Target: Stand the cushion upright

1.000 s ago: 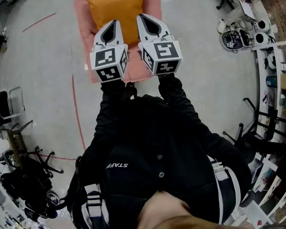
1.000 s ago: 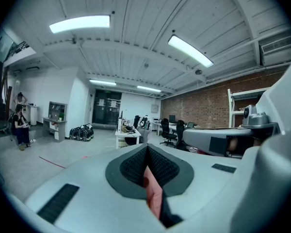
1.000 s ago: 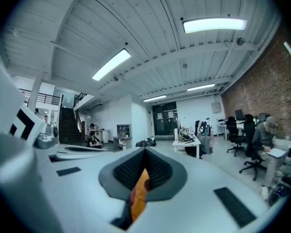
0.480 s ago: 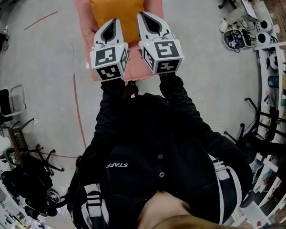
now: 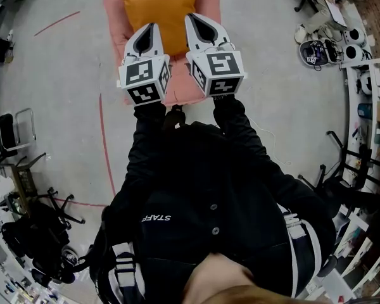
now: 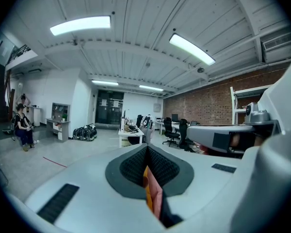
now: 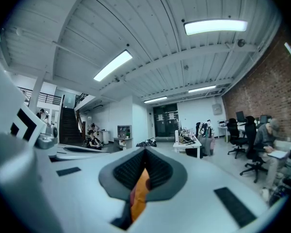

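Cushion [image 5: 158, 8]: orange and square, on the pink pad [image 5: 114, 30]. It covers the pad's far middle part, and pink shows along the pad's left, right and near edges. From above it cannot be told whether it lies flat or leans.
Pink pad: on the grey floor [image 5: 50, 75], directly ahead of the person.
Left gripper [image 5: 151, 29]: held over the pad's near-left part with its tip above the cushion's near-left corner. Its jaws are pressed together at the tips and grip nothing.
Left gripper, own view [image 6: 146, 148]: the ribbed pads [image 6: 131, 166] meet at the tip. A sliver of orange cushion [image 6: 146, 184] and pink pad [image 6: 156, 198] shows through the slit beneath them.
Right gripper [image 5: 191, 19]: held over the pad's near-right part with its tip above the cushion's right edge. Its jaws are closed tip to tip and hold nothing.
Right gripper, own view [image 7: 145, 152]: the pads are closed, and an orange strip of cushion [image 7: 139, 191] shows in the gap below the tips.
Marker cubes: one at the rear of the left gripper [image 5: 144, 81] and one at the rear of the right gripper [image 5: 216, 71], side by side and just apart.
Red line [image 5: 104, 138]: on the floor, running from the pad's near-left corner toward the person.
Brick wall [image 6: 203, 103]: on the right in the left gripper view.
Office chairs [image 6: 174, 130]: black, standing at desks before the brick wall.
Seated person [image 6: 23, 125]: at the far left of the room.
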`<state>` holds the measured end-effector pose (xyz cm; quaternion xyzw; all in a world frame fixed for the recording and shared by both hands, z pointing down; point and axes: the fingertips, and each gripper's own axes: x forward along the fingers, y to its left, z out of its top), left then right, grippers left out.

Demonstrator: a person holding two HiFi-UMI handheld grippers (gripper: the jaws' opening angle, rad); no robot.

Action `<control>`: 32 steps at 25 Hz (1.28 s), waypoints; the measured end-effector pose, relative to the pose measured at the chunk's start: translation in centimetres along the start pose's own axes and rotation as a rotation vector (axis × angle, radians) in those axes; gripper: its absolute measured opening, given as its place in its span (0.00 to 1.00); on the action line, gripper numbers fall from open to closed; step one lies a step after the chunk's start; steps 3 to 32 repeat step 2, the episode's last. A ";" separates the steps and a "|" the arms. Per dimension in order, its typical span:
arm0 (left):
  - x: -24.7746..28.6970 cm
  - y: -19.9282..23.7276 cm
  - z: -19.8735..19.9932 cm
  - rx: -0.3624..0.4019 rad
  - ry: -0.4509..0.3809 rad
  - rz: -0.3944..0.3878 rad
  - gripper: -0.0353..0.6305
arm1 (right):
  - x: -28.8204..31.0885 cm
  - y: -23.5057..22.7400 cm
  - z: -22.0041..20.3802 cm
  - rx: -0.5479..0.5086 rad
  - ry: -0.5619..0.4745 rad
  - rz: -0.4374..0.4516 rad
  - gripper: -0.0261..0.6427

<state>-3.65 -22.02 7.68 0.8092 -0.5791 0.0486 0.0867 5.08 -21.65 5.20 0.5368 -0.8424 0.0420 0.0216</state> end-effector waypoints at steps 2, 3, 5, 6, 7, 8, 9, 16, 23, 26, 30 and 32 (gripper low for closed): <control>0.1 0.2 -0.2 0.000 0.003 0.000 0.06 | 0.2 0.1 -0.1 -0.006 0.001 -0.001 0.06; 0.1 0.2 -0.2 0.000 0.003 0.000 0.06 | 0.2 0.1 -0.1 -0.006 0.001 -0.001 0.06; 0.1 0.2 -0.2 0.000 0.003 0.000 0.06 | 0.2 0.1 -0.1 -0.006 0.001 -0.001 0.06; 0.1 0.2 -0.2 0.000 0.003 0.000 0.06 | 0.2 0.1 -0.1 -0.006 0.001 -0.001 0.06; 0.1 0.2 -0.2 0.000 0.003 0.000 0.06 | 0.2 0.1 -0.1 -0.006 0.001 -0.001 0.06; 0.1 0.2 -0.2 0.000 0.003 0.000 0.06 | 0.2 0.1 -0.1 -0.006 0.001 -0.001 0.06; 0.1 0.2 -0.2 0.000 0.003 0.000 0.06 | 0.2 0.1 -0.1 -0.006 0.001 -0.001 0.06; 0.1 0.2 -0.2 0.000 0.003 0.000 0.06 | 0.2 0.1 -0.1 -0.006 0.001 -0.001 0.06; 0.1 0.2 -0.2 0.000 0.003 0.000 0.06 | 0.2 0.1 -0.1 -0.006 0.001 -0.001 0.06; 0.1 0.2 -0.2 0.000 0.003 0.000 0.06 | 0.2 0.1 -0.1 -0.006 0.001 -0.001 0.06; 0.1 0.2 -0.2 0.000 0.003 0.000 0.06 | 0.2 0.1 -0.1 -0.006 0.001 -0.001 0.06; 0.1 0.2 -0.2 0.000 0.003 0.000 0.06 | 0.2 0.1 -0.1 -0.006 0.001 -0.001 0.06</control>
